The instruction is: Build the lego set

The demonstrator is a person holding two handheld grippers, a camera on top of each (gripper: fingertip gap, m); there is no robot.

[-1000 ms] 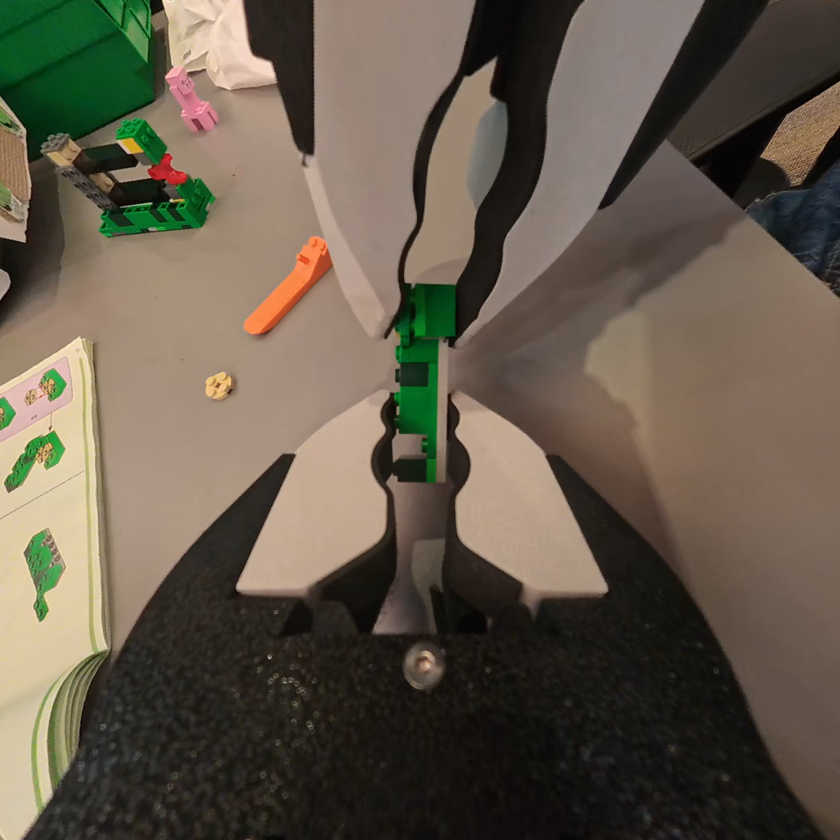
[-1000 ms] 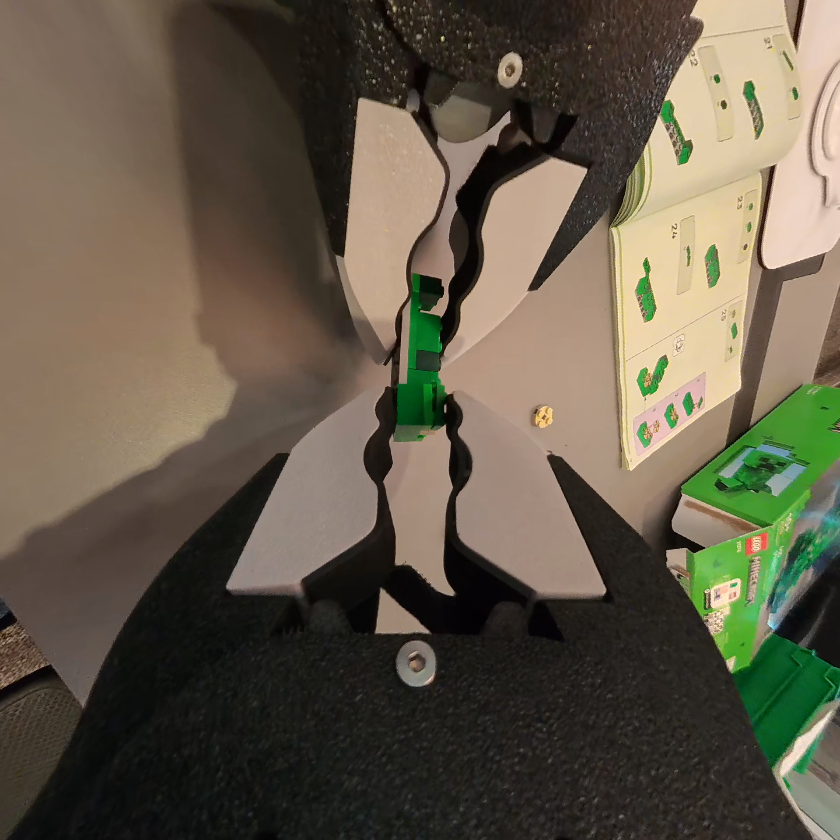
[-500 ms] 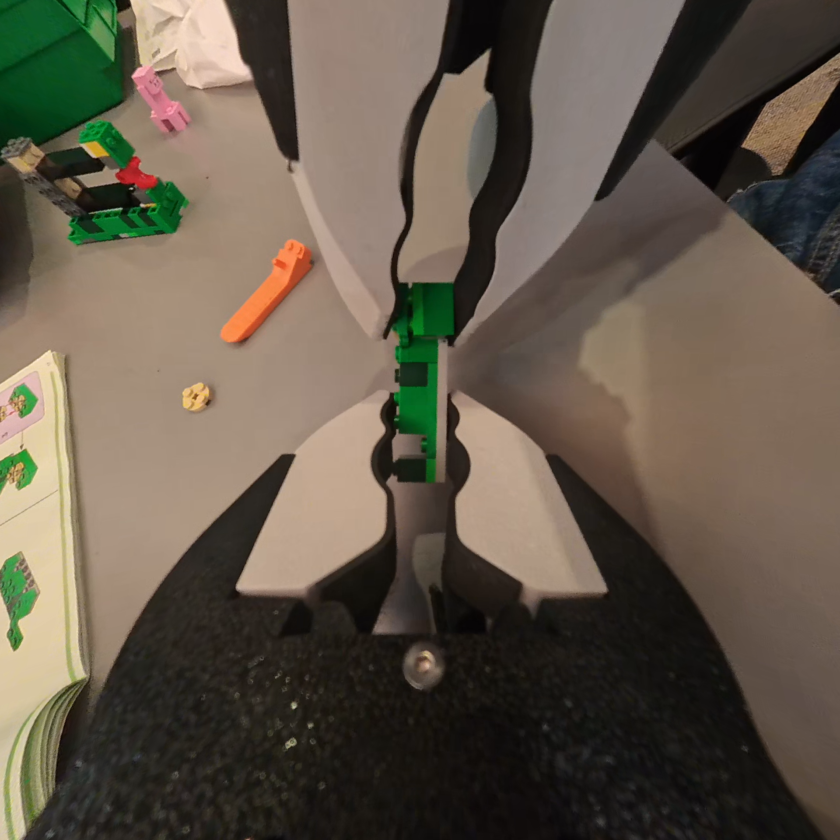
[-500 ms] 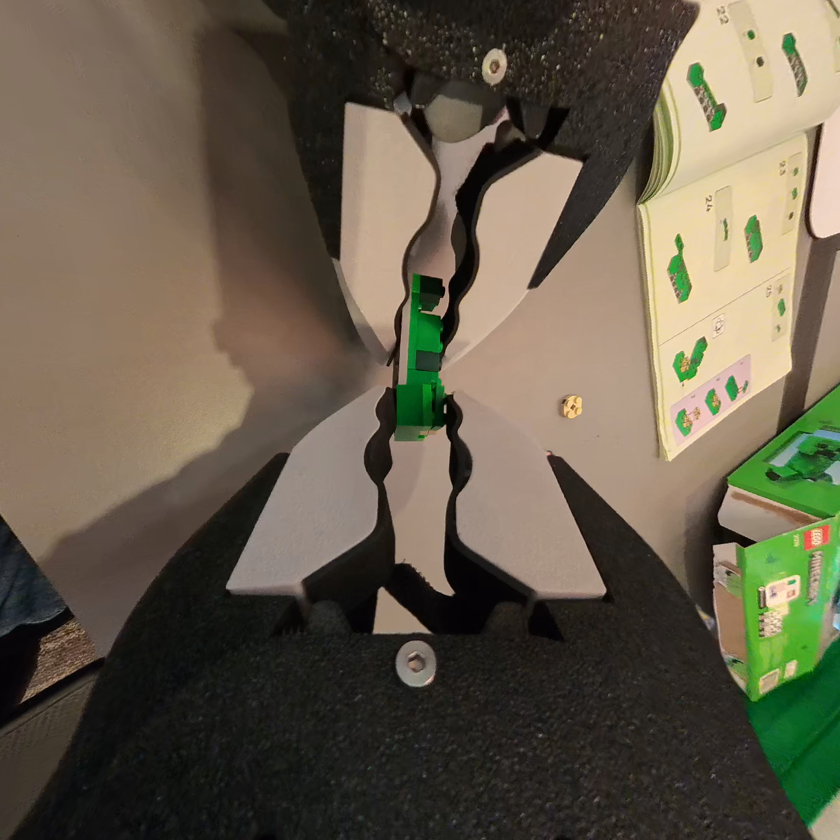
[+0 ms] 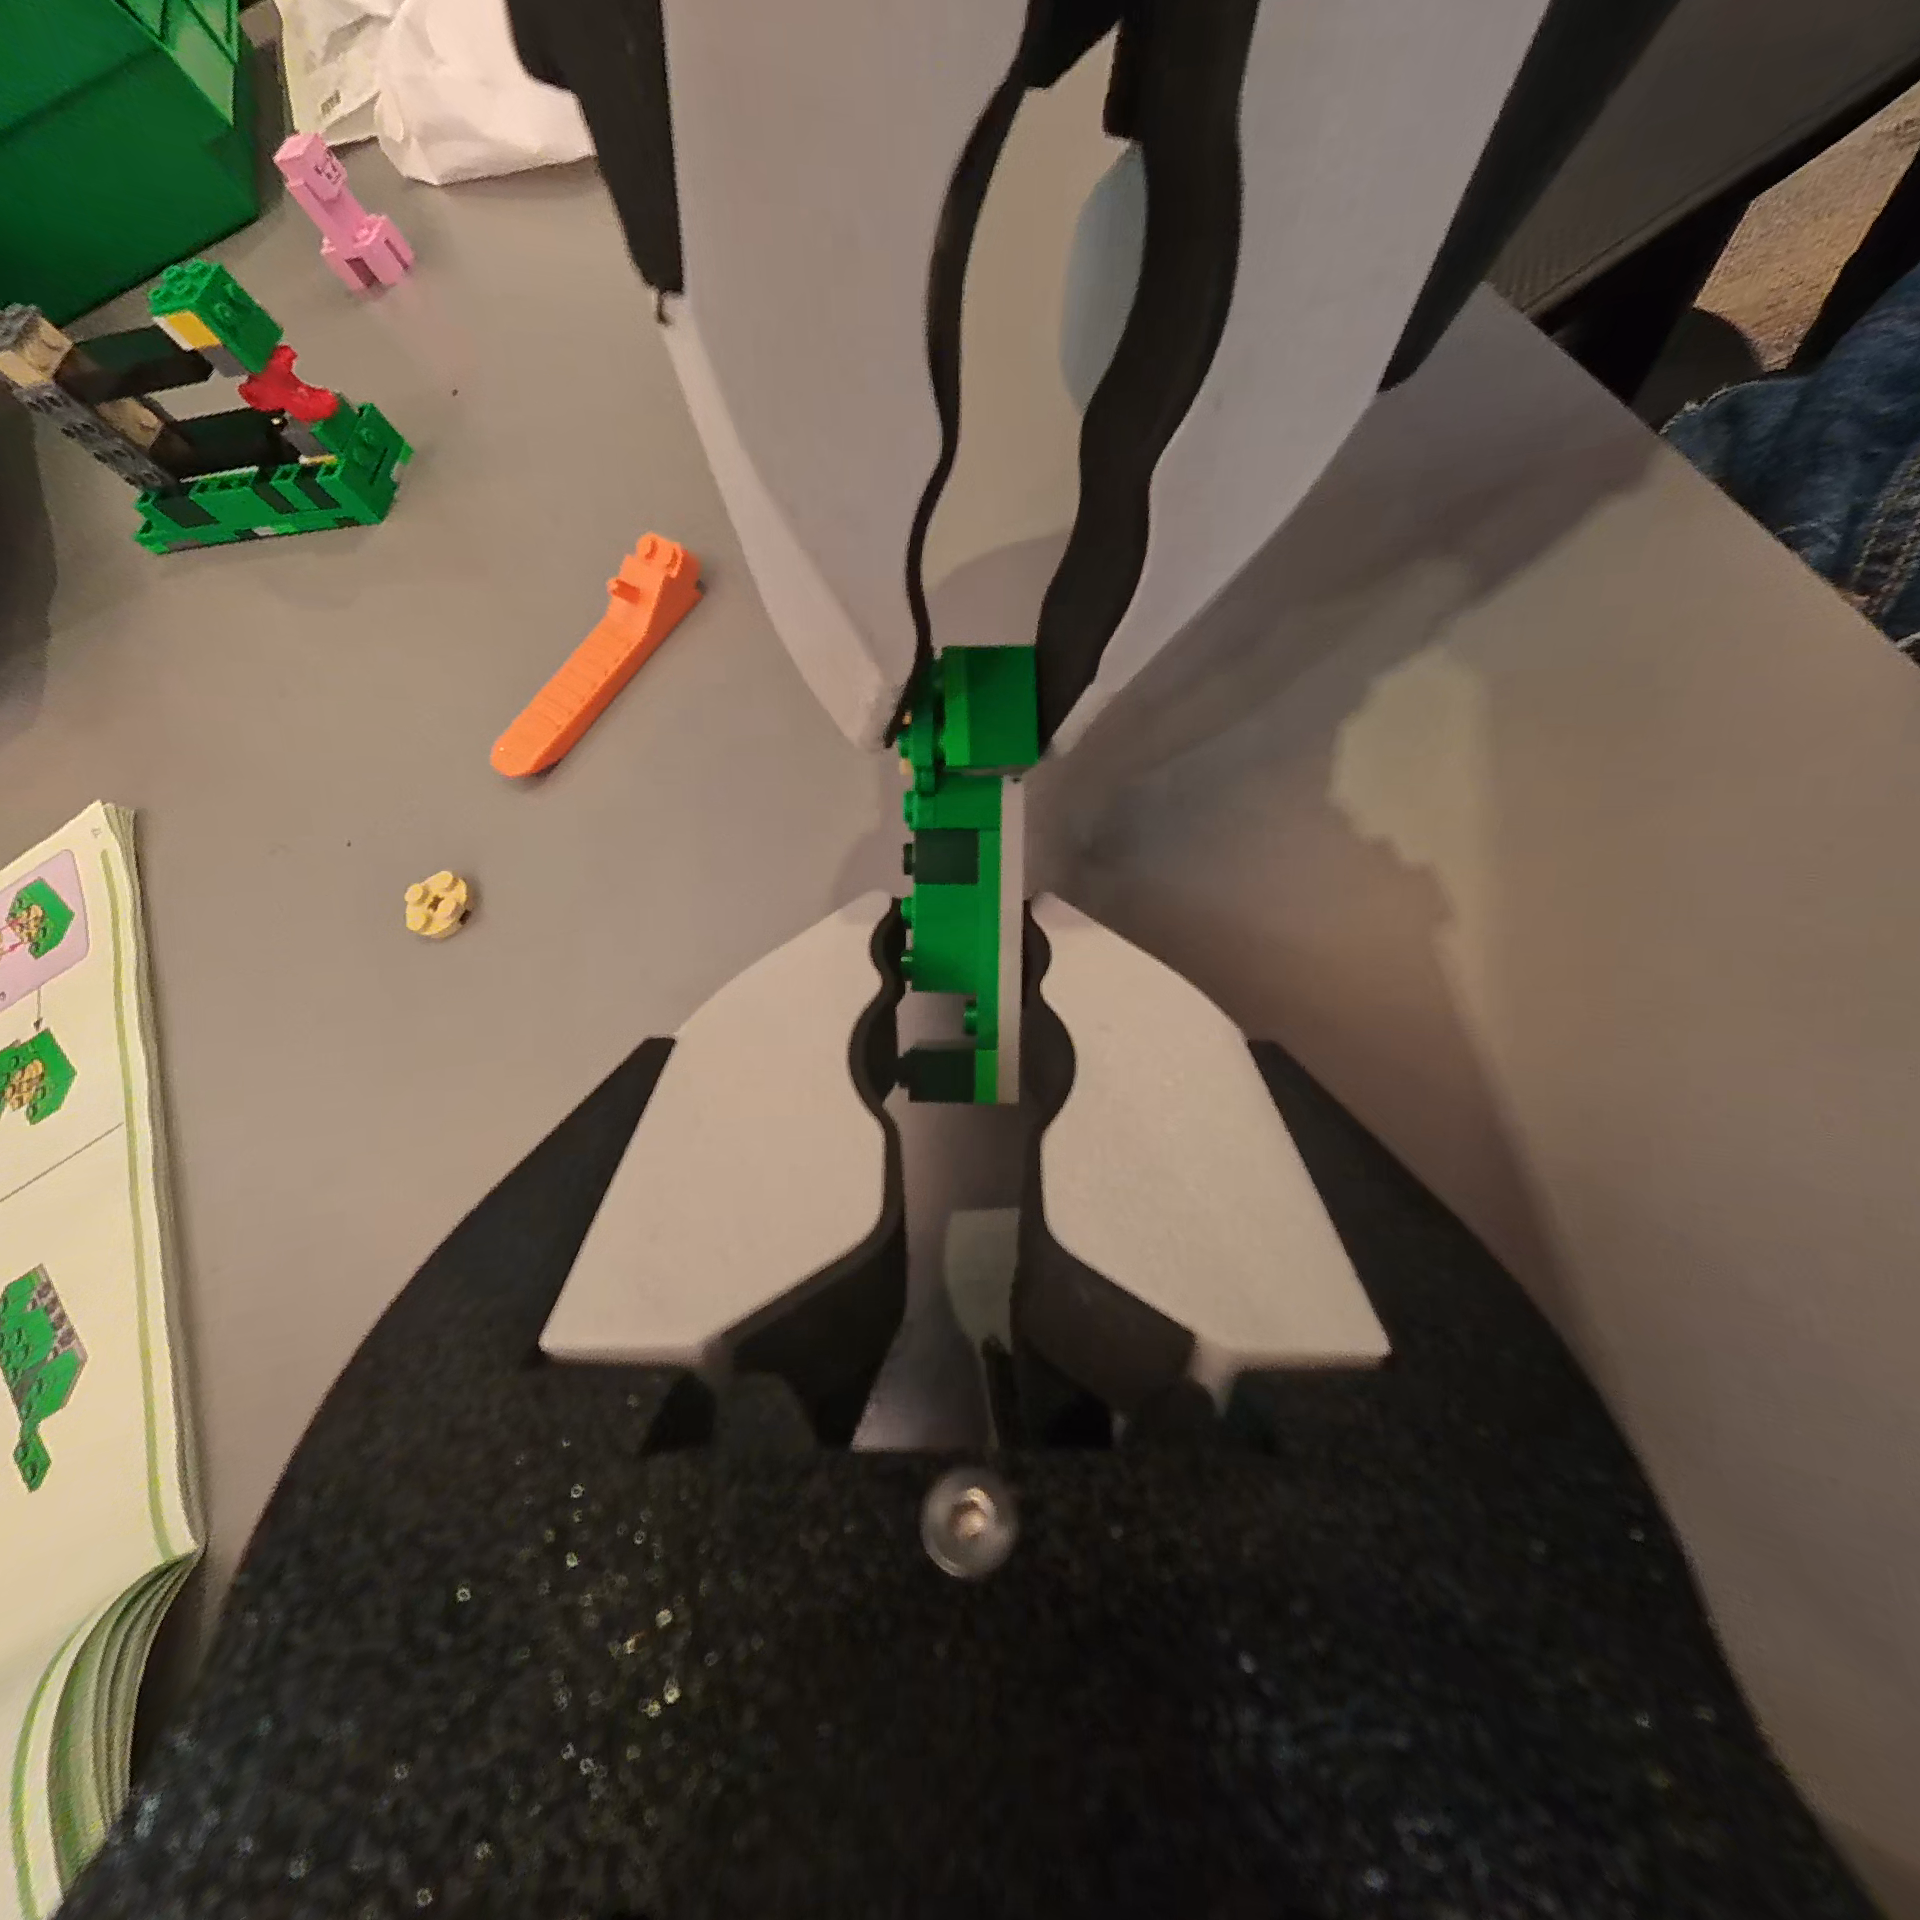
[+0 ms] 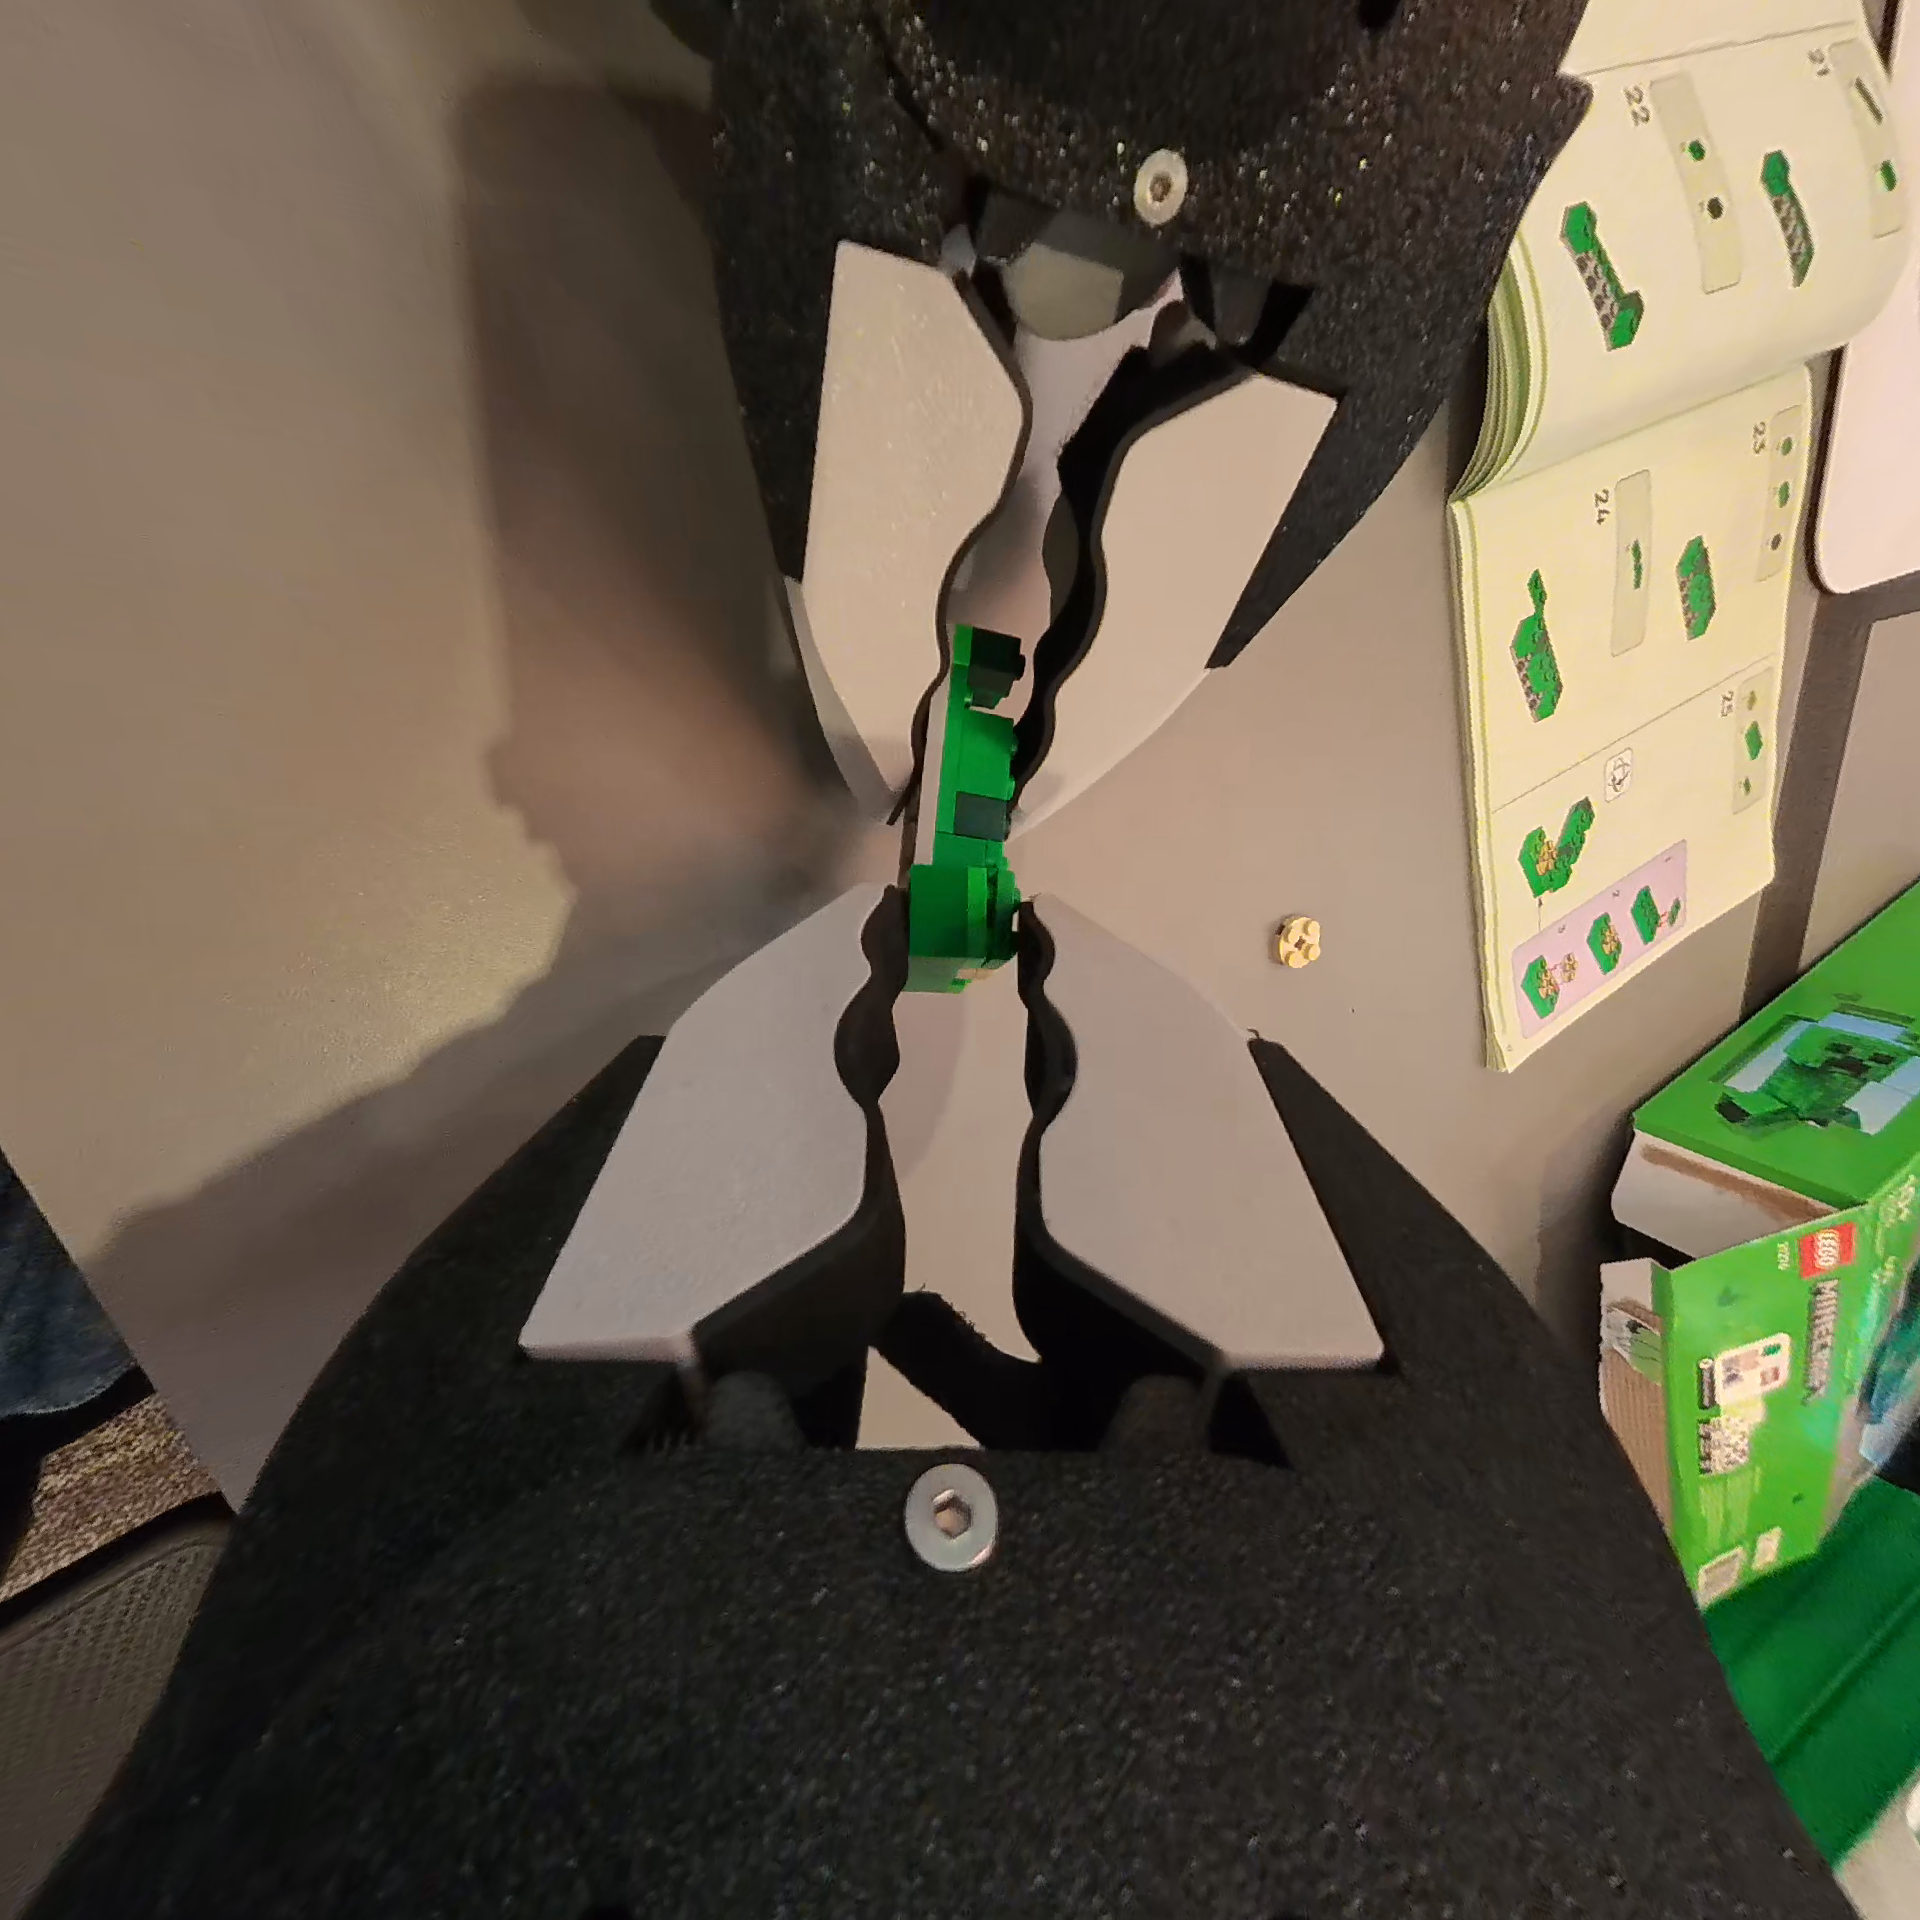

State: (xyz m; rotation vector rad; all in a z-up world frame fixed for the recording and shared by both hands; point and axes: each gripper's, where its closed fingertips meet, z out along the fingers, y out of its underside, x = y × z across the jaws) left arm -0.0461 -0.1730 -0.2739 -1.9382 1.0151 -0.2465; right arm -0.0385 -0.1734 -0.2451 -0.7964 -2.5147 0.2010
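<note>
A flat green Lego assembly [image 5: 951, 831] with dark green studs and a grey underside is held edge-on between both grippers, above the grey table [image 5: 1558, 1039]. My left gripper [image 5: 958, 914] is shut on its near end. My right gripper [image 5: 966, 732] comes from the opposite side and is shut on its far, thicker end. In the right wrist view the same assembly [image 6: 966, 758] runs from my right gripper [image 6: 956, 909] up into the left gripper [image 6: 958, 810]. The two pairs of fingertips nearly touch.
On the table to the left lie an orange brick separator [image 5: 597, 660], a tan round piece [image 5: 438, 904], a green-and-black partial build [image 5: 249, 457], a pink figure [image 5: 348, 213] and an open instruction booklet [image 5: 73, 1195]. Green boxes [image 6: 1787, 1299] stand at the right wrist view's right edge. My left and right fingertips are right by each other.
Both grippers keep their hold on the green assembly. The pair has shifted slightly over the table, so the objects at left drifted a little leftward in the left wrist view.
</note>
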